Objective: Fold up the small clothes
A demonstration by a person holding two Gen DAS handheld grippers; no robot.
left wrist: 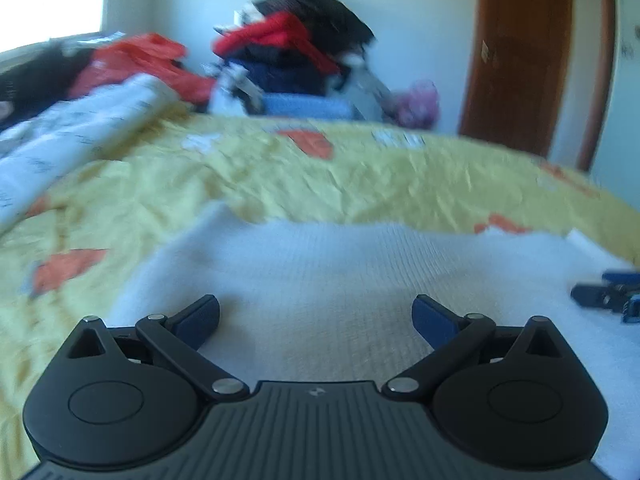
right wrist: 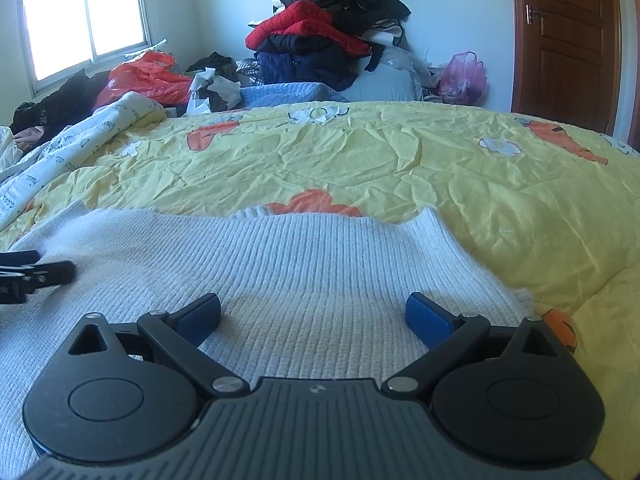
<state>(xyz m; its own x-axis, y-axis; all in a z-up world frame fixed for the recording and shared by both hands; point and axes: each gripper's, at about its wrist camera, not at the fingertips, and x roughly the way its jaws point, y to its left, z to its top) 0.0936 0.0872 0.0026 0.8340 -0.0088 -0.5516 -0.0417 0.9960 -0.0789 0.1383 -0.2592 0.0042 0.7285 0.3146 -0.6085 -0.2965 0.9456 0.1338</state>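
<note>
A white ribbed knit garment (right wrist: 280, 264) lies flat on the yellow bedspread (right wrist: 360, 160); it also shows in the left wrist view (left wrist: 340, 272). My left gripper (left wrist: 316, 316) is open and empty, low over the garment's left part. My right gripper (right wrist: 314, 314) is open and empty, low over the garment near its right edge. The right gripper's tips show at the right edge of the left wrist view (left wrist: 608, 296). The left gripper's tips show at the left edge of the right wrist view (right wrist: 32, 276). The left wrist view is blurred.
A pile of dark and red clothes (right wrist: 320, 32) sits at the far side of the bed. A red plastic bag (right wrist: 148, 80) and a white printed quilt (right wrist: 72, 140) lie at the left. A brown door (right wrist: 568, 40) stands at the right.
</note>
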